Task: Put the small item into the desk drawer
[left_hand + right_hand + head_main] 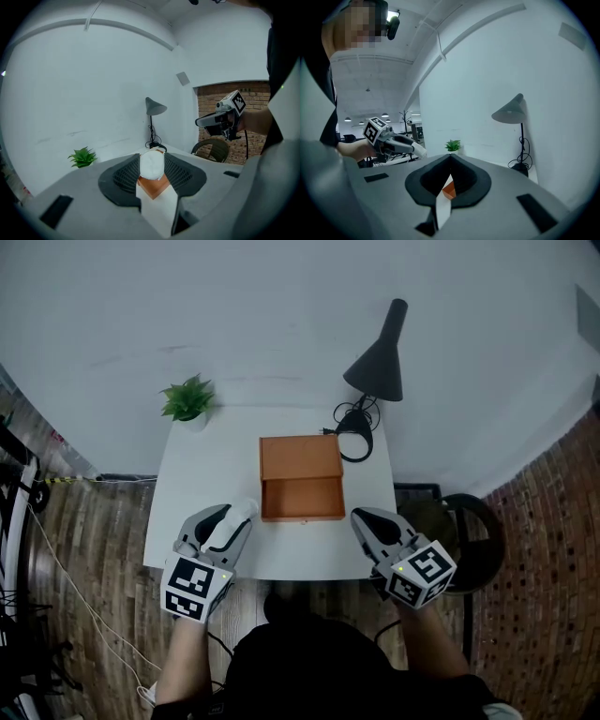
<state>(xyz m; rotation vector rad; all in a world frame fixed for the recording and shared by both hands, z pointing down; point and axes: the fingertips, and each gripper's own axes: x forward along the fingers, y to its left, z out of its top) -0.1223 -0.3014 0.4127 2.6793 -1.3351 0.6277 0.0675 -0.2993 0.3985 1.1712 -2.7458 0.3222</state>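
Observation:
A small orange wooden drawer box [300, 457] sits mid-table, its drawer [302, 500] pulled open toward me and looking empty. My left gripper [241, 513] hovers just left of the open drawer, shut on a small white rounded item [247, 508]. In the left gripper view that white item [152, 165] is pinched between the dark pads, with the orange box [154, 185] below it. My right gripper [362, 517] hangs at the drawer's right front corner, jaws shut with nothing between them [449, 158].
The white table [202, 474] carries a potted green plant [189, 401] at its back left and a black desk lamp [380, 362] with a coiled cord at the back right. A dark round chair [469, 521] stands to the right. The floor is wooden.

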